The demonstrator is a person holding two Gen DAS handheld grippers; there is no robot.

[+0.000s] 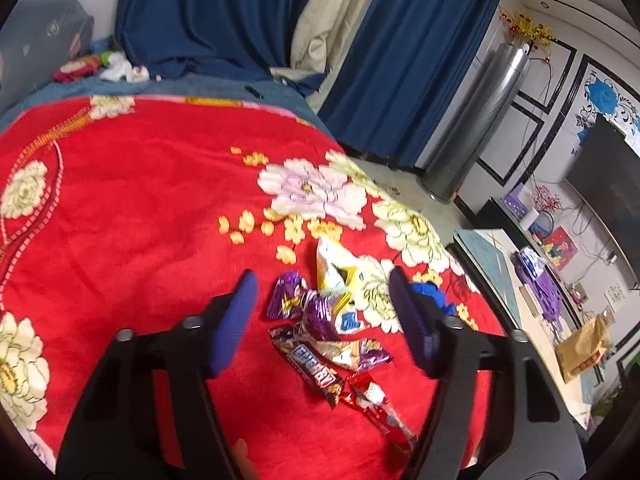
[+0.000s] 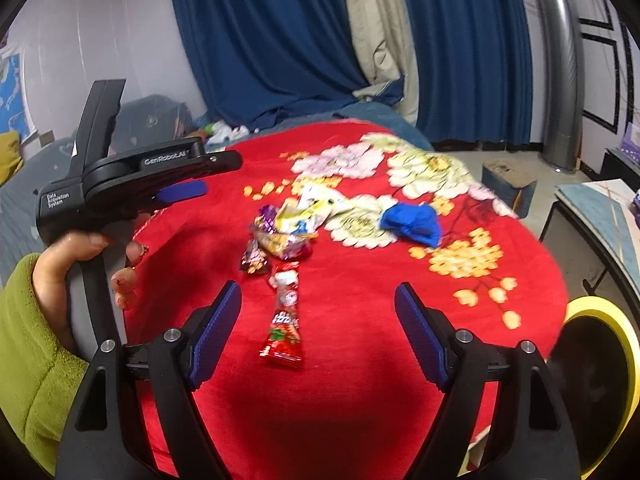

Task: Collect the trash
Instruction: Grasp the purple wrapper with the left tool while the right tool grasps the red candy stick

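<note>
- Step, my read: approach to first pick from trash pile on red blanket (image 2: 360, 360); both tongs released, nothing between pads.
- Right gripper (image 2: 318, 334) lines up on red sachet (image 2: 285, 320); it lies alone, nearest, just below the pile; take it first, pinch across narrow width mid-body.
- Sachet long axis runs near-far in right view; wide crimped end toward cam, other end toward pile.
- Left gripper (image 1: 322, 322) hangs over purple wrappers (image 1: 304, 306) & choc bar (image 1: 310, 368); bar lies diagonal, upper-left to lower-right.
- Blue crumpled wad (image 2: 412, 220) sits apart, right of pile; leave for later.
</note>
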